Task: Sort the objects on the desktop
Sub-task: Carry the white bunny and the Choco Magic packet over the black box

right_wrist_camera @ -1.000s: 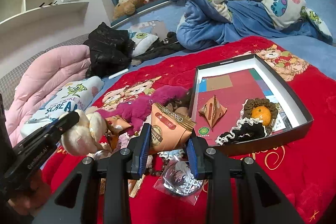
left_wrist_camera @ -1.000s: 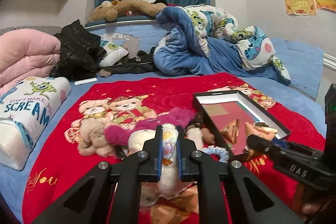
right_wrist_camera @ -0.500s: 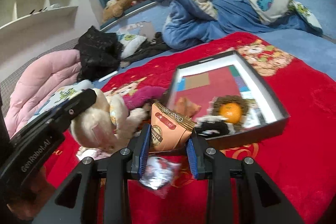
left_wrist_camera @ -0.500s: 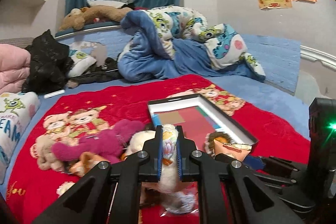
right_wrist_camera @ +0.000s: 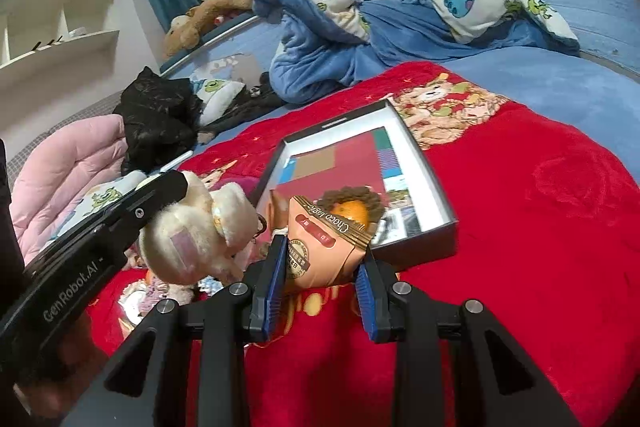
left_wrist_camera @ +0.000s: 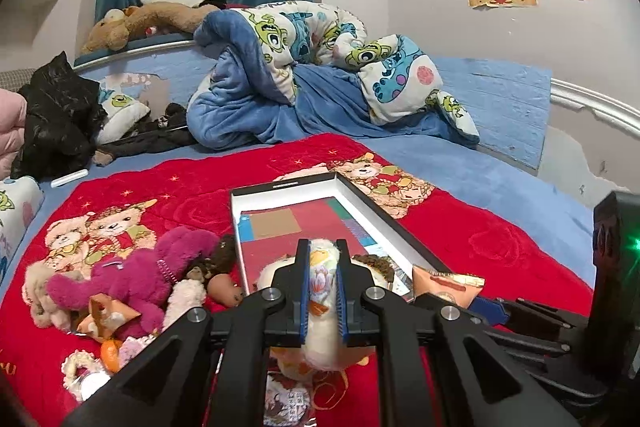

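Note:
My left gripper is shut on a cream plush toy, lifted just before the near end of the open black box. That toy also shows in the right wrist view, hanging from the left gripper. My right gripper is shut on an orange snack packet, held over the box's near left corner. The packet and the right gripper appear at the lower right of the left wrist view. Inside the box lies an orange on a brown ring.
A magenta plush, small toys and packets are heaped left of the box on the red blanket. A crumpled blue quilt, a black bag and a pink duvet lie farther back on the bed.
Both grippers have swung right toward the box, each still clamped on its load. The plush now hangs before the box's near end, and the packet has come over its near left corner.

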A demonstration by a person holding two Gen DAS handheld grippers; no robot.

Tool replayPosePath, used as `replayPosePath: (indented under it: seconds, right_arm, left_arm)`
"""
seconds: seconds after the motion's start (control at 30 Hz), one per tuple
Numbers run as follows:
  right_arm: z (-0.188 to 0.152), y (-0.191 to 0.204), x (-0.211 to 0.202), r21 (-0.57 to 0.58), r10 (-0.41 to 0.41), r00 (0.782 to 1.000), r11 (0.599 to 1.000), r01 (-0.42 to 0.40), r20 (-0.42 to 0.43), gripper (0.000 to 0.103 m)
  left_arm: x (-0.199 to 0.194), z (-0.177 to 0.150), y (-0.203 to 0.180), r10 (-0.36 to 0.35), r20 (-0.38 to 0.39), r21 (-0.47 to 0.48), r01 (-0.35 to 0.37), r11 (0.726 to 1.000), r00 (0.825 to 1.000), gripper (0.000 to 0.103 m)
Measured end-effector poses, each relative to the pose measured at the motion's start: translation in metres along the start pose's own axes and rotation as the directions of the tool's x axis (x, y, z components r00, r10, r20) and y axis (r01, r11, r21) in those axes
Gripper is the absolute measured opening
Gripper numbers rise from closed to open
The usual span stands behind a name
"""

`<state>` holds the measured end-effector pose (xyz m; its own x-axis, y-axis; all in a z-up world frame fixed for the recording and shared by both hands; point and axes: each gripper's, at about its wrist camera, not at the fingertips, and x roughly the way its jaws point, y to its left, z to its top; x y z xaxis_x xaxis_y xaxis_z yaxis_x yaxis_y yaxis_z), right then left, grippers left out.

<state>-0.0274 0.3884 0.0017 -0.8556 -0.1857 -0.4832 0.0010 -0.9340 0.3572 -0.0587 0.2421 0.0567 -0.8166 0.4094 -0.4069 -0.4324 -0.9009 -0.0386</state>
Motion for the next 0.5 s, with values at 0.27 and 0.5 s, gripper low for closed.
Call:
replayPosePath:
  seconds: [0.27, 0.5]
  right_arm:
    - [0.003, 0.002, 0.005, 0.004, 0.013, 1.0, 1.0, -0.013, -0.007, 0.031]
    - [0.005, 0.012, 0.036, 0.029, 0.021, 0.999, 0.999, -0.02, -0.047, 0.031]
  left_arm:
    - [0.014, 0.014, -0.005, -0.004, 0.003, 0.023, 0.004, 1.0, 1.0, 0.011]
    - [0.028, 0.023, -0.001, -0.011, 0.008, 0.022, 0.011, 1.0, 1.0, 0.011]
